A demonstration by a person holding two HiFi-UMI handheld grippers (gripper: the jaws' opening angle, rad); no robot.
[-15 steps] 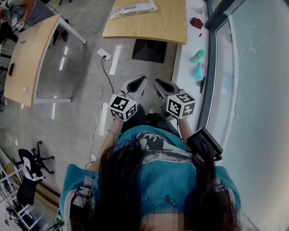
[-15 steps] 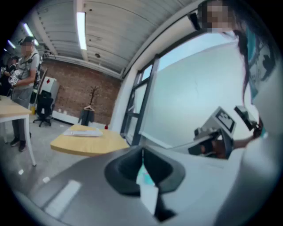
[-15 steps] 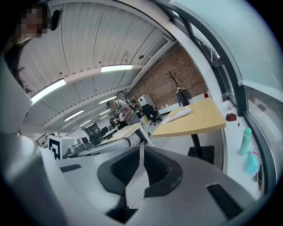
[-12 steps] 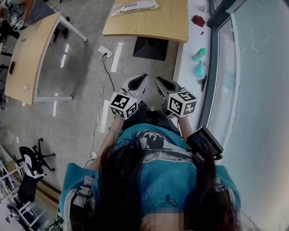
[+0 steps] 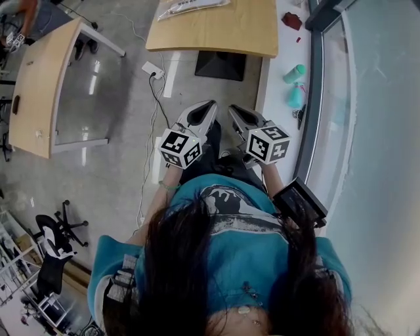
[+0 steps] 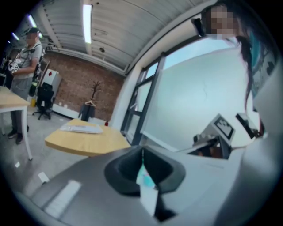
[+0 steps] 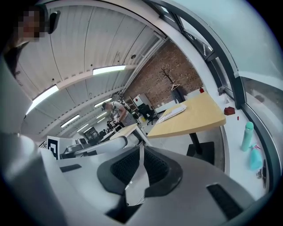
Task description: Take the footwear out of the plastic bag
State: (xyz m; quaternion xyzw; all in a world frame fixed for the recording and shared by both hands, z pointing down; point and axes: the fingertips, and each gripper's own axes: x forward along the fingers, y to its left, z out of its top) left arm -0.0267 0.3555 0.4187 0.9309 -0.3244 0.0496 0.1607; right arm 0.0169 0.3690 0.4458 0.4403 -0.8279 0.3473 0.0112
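1. Left gripper (image 5: 209, 105) has its jaws pressed together, empty, held up at the person's chest.
2. Right gripper (image 5: 233, 109) is likewise closed and empty, just beside it.
3. Plastic bag (image 5: 190, 5) with the footwear lies on the worktop (image 5: 216, 33), well apart, ahead of both.

The person wears a teal T-shirt (image 5: 252, 262) with a dark graphic print. The left gripper (image 5: 210, 105) and right gripper (image 5: 232, 109) are pale grey, with black-and-white square markers.

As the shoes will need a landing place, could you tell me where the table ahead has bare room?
The wooden table is bare from the plastic bag at its far edge to its near edge. The white sill on its right is crowded: a red item, a green bottle and a teal container.
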